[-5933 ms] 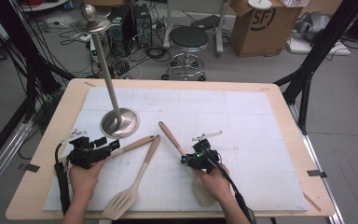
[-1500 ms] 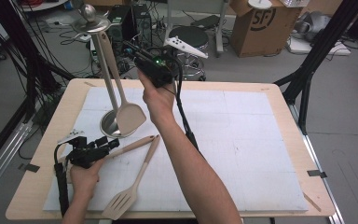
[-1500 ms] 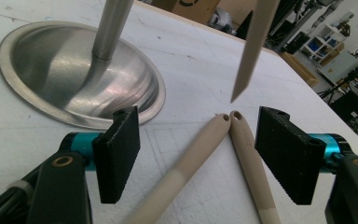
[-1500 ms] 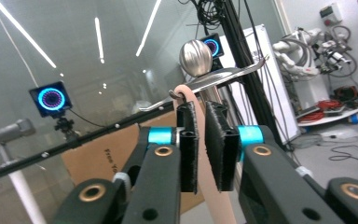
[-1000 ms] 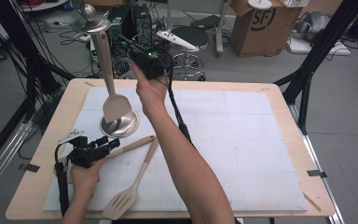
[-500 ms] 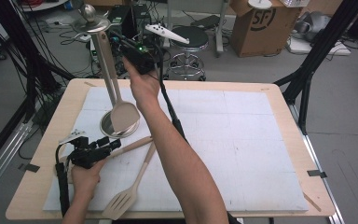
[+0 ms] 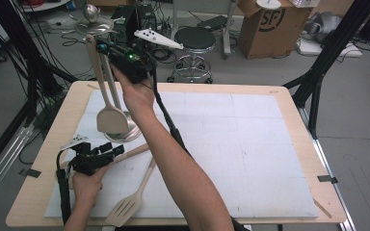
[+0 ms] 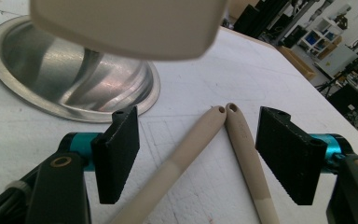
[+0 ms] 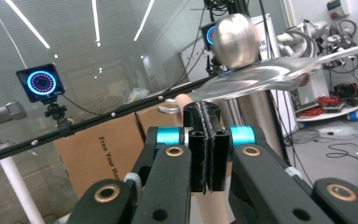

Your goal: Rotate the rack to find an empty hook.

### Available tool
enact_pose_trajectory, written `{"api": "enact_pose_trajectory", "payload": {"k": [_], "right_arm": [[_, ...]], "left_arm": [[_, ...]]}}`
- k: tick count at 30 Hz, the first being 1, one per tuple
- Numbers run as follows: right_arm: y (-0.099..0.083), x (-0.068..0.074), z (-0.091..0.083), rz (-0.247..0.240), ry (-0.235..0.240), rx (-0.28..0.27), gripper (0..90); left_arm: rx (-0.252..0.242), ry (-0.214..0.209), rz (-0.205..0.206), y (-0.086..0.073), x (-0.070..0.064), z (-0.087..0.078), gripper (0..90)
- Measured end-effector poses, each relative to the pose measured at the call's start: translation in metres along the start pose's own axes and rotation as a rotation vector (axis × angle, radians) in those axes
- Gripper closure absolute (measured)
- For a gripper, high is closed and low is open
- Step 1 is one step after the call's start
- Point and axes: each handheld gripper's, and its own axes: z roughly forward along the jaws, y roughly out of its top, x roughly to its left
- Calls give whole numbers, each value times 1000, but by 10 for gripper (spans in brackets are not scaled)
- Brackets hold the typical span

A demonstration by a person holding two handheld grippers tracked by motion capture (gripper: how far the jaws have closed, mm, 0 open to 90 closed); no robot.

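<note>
My right gripper [image 7: 107, 48] is held high beside the top of the metal stand [image 7: 112, 77] and is shut on the handle of a solid wooden spatula [image 7: 112, 120]. The spatula's blade hangs just above the stand's round base [image 7: 131, 135]. In the right gripper view the jaws [image 9: 207, 144] are pressed together, with the wooden handle [image 9: 182, 100] showing behind them and the stand's ball top [image 9: 233, 39] close ahead. My left gripper [image 7: 113, 150] rests open on the table. Two wooden handles [image 8: 186, 149] [image 8: 244, 140] lie between its jaws, untouched.
A slotted wooden spatula [image 7: 125, 209] lies near the front edge, its handle running up toward the left gripper. A second wooden utensil [image 7: 136, 152] lies beside it. The white mat [image 7: 250, 144] covers the table. A stool [image 7: 194, 38] and a box [image 7: 270, 24] stand behind.
The right gripper left the table with the solid spatula, carried it up and to the left, and now holds it at the top of the stand. The left gripper stayed put.
</note>
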Motion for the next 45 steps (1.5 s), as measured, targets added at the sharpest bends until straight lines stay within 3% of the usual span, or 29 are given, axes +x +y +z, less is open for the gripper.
{"api": "enact_pose_trajectory", "payload": {"k": [14,21,24,28,32,38,41,45], "right_arm": [[-9,8,12,22,26,12,900],[-10,9,8,-22,10,24,900],[-11,4,0,-28,-6,16,900],[-12,-13,-7,3,-46,23,900],[-7,-23,-9,10,-58,-3,900],[-2,-41,-12,61,-80,-40,900],[6,-44,-10,31,-90,-34,900],[14,-42,-9,28,-81,-49,900]], "left_arm": [[-4,7,18,-2,-1,-1,306],[-10,2,25,-2,-1,-1,306],[-13,-1,28,-2,-2,-1,306],[-10,-5,29,-2,-2,-1,306],[-8,-4,31,-2,-3,-1,306],[-1,-9,40,-3,-4,0,306],[-7,-12,34,-3,-5,0,306],[-6,-13,40,-3,-5,1,306]]}}
